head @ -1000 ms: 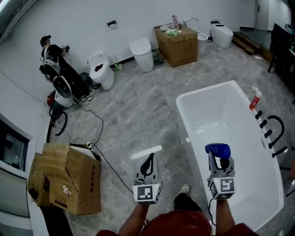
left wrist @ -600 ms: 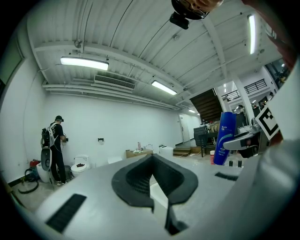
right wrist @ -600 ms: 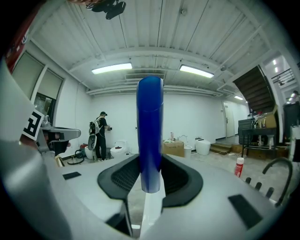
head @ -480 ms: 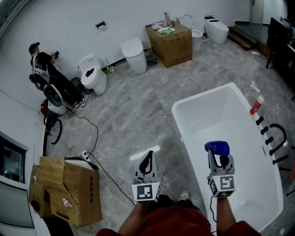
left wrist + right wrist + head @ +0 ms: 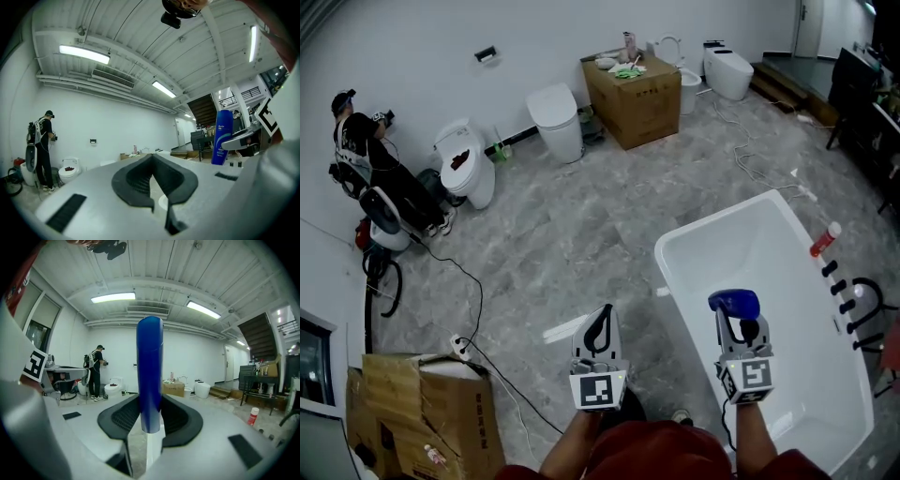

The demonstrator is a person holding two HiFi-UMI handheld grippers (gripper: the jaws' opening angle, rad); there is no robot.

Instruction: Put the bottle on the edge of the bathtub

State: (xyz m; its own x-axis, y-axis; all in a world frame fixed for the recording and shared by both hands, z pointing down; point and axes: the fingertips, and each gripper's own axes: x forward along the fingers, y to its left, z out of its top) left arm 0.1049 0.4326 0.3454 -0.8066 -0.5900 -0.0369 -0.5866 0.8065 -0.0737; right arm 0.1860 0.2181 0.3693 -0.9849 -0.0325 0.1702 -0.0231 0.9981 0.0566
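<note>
Gleaming deep blue, the bottle (image 5: 150,371) stands upright.

The room is lit brightly and evenly from overhead by fluorescent strips (image 5: 84,53), which are seen in both gripper views and are slightly blown out. A pale glare patch (image 5: 572,325) is thrown on the glossy marble floor (image 5: 581,216) in the head view, and only faint shadows are cast. The white bathtub (image 5: 664,261) is rendered almost overexposed. Strong fisheye bending is seen throughout, with black vignetted corners in the gripper views, where the nearest grey surfaces are softened.
</note>
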